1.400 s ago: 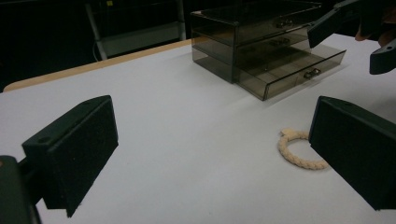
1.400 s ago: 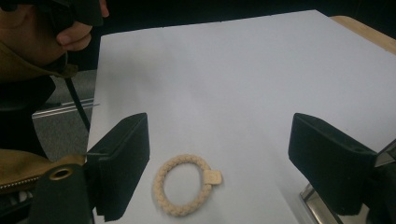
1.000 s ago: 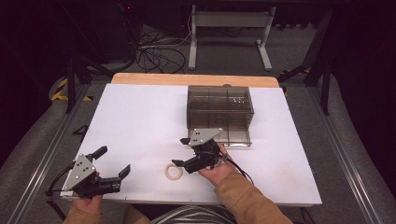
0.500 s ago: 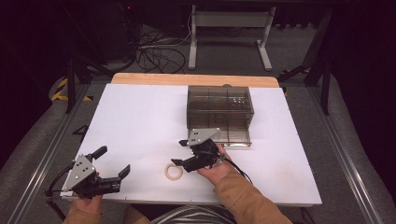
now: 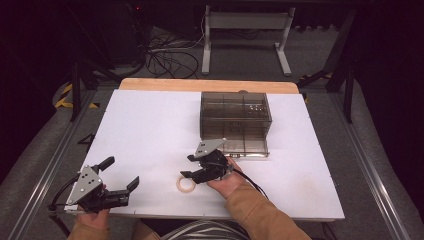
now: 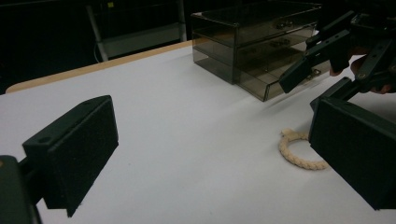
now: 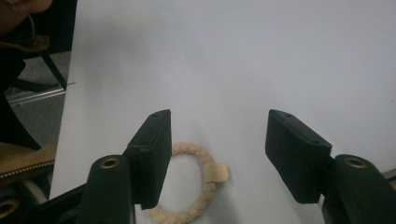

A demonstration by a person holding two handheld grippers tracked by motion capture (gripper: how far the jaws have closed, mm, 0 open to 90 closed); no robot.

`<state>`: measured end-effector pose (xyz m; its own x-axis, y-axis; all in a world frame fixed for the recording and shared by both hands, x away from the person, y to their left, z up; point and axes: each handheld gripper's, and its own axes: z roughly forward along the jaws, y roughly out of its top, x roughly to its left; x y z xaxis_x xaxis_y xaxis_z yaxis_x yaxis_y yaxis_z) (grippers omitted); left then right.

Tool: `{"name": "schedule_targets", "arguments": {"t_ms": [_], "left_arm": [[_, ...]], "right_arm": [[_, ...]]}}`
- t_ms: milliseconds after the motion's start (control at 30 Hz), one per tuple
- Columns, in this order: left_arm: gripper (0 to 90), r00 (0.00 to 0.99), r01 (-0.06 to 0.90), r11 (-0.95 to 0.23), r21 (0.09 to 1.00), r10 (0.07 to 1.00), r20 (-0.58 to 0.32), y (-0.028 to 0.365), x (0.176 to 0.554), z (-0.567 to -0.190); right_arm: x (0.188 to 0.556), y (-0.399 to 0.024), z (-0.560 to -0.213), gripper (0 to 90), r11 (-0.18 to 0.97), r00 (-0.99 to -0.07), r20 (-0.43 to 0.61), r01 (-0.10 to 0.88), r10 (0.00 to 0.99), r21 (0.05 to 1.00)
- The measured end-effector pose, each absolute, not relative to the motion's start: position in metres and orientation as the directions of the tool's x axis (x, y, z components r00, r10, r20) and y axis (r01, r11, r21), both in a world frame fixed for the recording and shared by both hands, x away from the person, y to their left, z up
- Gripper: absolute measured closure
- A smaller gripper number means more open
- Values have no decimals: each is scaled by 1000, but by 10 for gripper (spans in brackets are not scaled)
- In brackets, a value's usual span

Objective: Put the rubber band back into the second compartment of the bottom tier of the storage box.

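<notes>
Right tongs [image 5: 191, 166] gape above the cream braided rope ring [image 5: 186, 185], apparently to grasp it; left tongs [image 5: 120, 175] idle, open.

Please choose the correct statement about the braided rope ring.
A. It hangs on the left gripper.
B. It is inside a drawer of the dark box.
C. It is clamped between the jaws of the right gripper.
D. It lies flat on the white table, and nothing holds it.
D: the rope ring lies flat on the white table, and the open right gripper hovers by it without gripping.
</notes>
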<state>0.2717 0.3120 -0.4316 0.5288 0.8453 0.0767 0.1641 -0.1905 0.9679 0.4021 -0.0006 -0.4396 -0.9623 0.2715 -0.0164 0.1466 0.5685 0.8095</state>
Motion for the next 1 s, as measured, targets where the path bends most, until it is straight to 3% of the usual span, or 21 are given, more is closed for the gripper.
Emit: {"name": "schedule_targets", "arguments": {"t_ms": [267,733,1000], "left_arm": [[21,529,164,-189,968,845,75,312,272,-432],[21,529,166,-186,969,846,71,312,272,-432],[21,529,165,-187,968,846,73,312,272,-432]], "right_arm": [[406,7,-451,531,635,-962,-49,140,270,760],[411,12,-463,546,681,-963,-34,164,268,714],[411,15,-468,629,709,-967,-48,150,252,689]]}}
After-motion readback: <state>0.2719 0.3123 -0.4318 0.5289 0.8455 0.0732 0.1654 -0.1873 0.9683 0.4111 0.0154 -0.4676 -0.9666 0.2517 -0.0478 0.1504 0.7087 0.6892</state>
